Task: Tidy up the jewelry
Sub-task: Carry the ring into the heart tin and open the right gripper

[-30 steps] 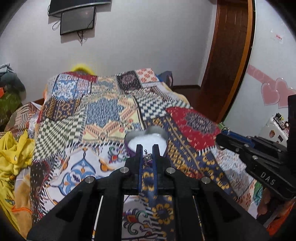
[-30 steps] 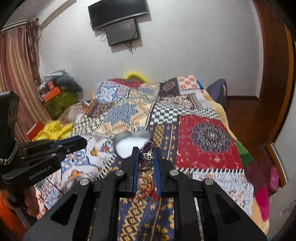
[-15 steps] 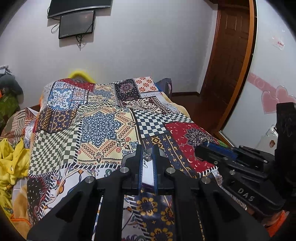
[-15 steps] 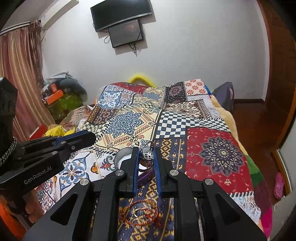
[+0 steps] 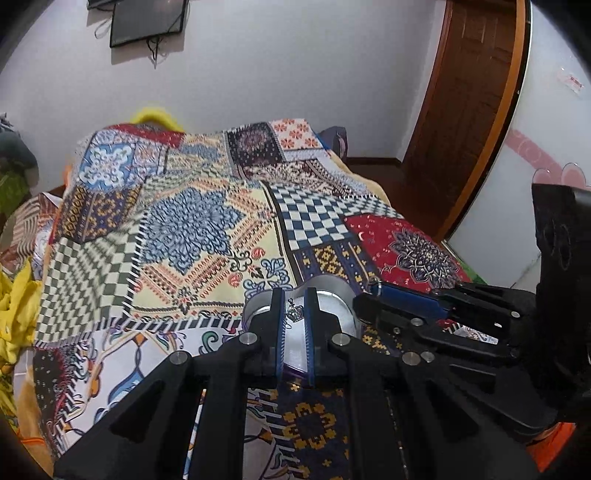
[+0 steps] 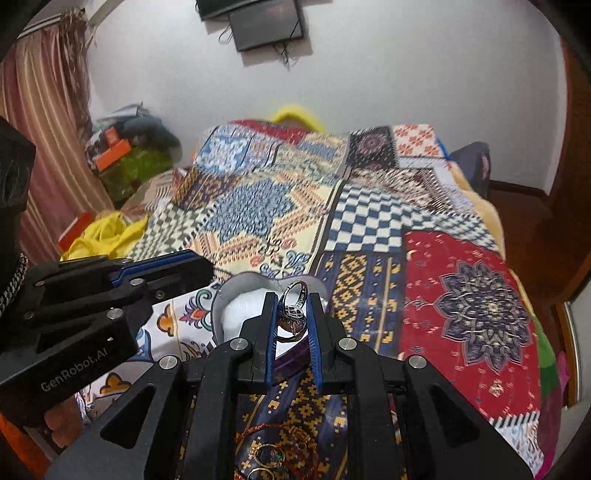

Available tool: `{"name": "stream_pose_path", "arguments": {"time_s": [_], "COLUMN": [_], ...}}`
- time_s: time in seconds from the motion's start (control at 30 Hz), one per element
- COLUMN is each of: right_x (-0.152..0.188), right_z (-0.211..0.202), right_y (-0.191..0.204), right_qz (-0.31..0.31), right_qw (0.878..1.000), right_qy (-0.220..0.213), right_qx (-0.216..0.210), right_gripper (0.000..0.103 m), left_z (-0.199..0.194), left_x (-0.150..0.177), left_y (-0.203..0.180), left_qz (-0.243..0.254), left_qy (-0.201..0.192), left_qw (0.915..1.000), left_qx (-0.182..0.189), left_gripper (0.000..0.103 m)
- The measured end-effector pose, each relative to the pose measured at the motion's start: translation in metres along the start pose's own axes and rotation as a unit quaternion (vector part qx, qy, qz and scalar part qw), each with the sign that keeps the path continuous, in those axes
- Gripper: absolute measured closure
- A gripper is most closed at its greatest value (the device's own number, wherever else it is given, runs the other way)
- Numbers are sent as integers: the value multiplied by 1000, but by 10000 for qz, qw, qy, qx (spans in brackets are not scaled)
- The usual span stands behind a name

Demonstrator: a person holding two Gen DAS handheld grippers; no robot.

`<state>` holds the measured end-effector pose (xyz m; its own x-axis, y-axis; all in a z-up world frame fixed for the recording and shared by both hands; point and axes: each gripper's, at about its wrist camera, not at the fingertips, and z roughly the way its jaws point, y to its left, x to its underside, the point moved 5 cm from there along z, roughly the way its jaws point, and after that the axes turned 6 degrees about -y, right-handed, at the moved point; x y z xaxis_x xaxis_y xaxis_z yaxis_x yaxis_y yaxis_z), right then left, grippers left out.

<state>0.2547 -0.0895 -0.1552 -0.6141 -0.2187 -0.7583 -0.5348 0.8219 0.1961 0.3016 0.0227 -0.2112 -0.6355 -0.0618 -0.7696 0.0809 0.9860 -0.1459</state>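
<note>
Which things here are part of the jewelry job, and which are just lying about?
Job:
- left gripper, shut on a small charm
- right gripper, shut on rings
- heart-shaped box under both
- loose jewelry on the quilt

Lying about:
- yellow cloth
- clutter pile by the curtain
- wall screen
- pink shoe

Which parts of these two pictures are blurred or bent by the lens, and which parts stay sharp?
Left wrist view: the bedspread is slightly soft, the door frame bows from fisheye distortion, the left gripper and its small charm are sharp. Right wrist view: the bedspread shows motion blur, the right gripper and its rings stay sharp.
</note>
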Motion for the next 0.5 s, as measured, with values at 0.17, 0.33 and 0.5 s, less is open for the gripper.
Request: {"name": "stream_pose_path", "arguments": {"time_s": [0.17, 0.33, 0.5], "right_x": [0, 2, 3], "right_z": [12, 20, 22], "right_y": [1, -1, -2], "right_qz": [-128, -140, -150], "right_qw": [9996, 9988, 9982], "right_qy": [234, 429, 520], "right_qx": [-135, -207, -255], "right_gripper": [89, 89, 89], "left_z": [15, 24, 24], "left_x": [7, 11, 11], "left_y": [2, 3, 6], "left_qz": [-88, -91, -128], "left_qy": [221, 354, 384], "left_qw": [9996, 9992, 9991], "left_qx": [119, 156, 158], "left_gripper": [95, 95, 95]}}
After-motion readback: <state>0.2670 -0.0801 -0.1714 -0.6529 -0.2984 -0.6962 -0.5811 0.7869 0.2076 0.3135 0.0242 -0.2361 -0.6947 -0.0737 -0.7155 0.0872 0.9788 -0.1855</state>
